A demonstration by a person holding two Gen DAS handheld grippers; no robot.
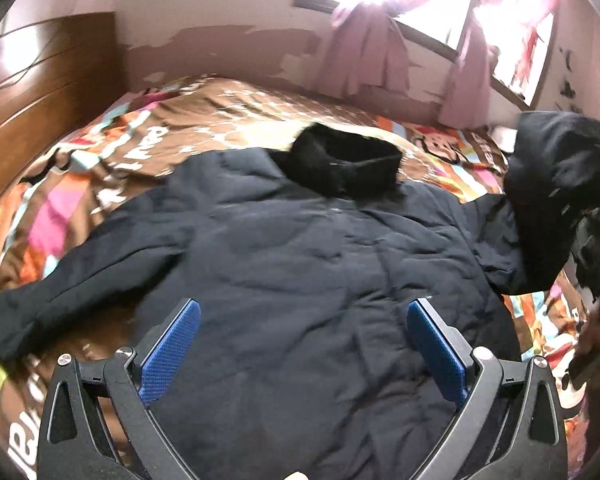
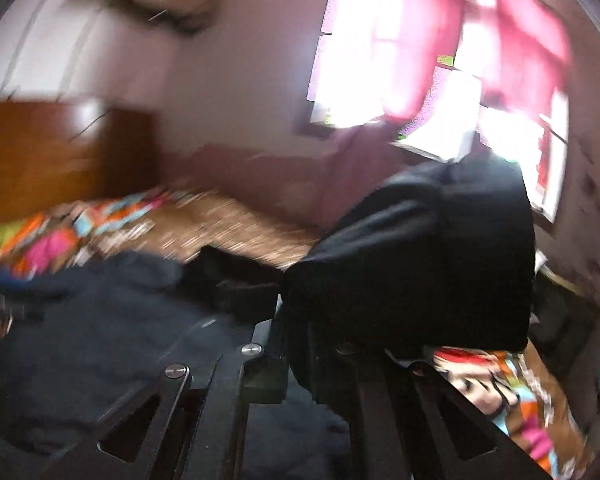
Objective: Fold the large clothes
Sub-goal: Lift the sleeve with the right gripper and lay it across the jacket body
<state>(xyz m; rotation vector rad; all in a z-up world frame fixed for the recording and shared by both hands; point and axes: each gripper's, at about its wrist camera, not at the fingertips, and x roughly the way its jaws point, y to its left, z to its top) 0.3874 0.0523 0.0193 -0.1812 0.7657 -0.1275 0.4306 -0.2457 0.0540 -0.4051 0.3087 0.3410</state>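
Note:
A large dark navy padded jacket (image 1: 300, 264) lies spread on the bed, black collar (image 1: 344, 164) at the far side and one sleeve (image 1: 72, 296) stretched out to the left. My left gripper (image 1: 302, 336) is open and empty just above the jacket's lower back, blue pads (image 1: 172, 344) wide apart. My right gripper (image 2: 300, 344) is shut on the jacket's right sleeve (image 2: 420, 264) and holds it lifted above the bed; the fingertips are hidden by the cloth. The raised sleeve also shows in the left wrist view (image 1: 560, 184), with the right gripper (image 1: 596, 248) under it.
The bed has a colourful cartoon-print cover (image 1: 112, 168). A wooden headboard (image 1: 40, 92) stands on the left. A peeling wall (image 1: 228, 48) and a window with pink curtains (image 1: 364, 48) lie beyond the bed. The right wrist view is blurred.

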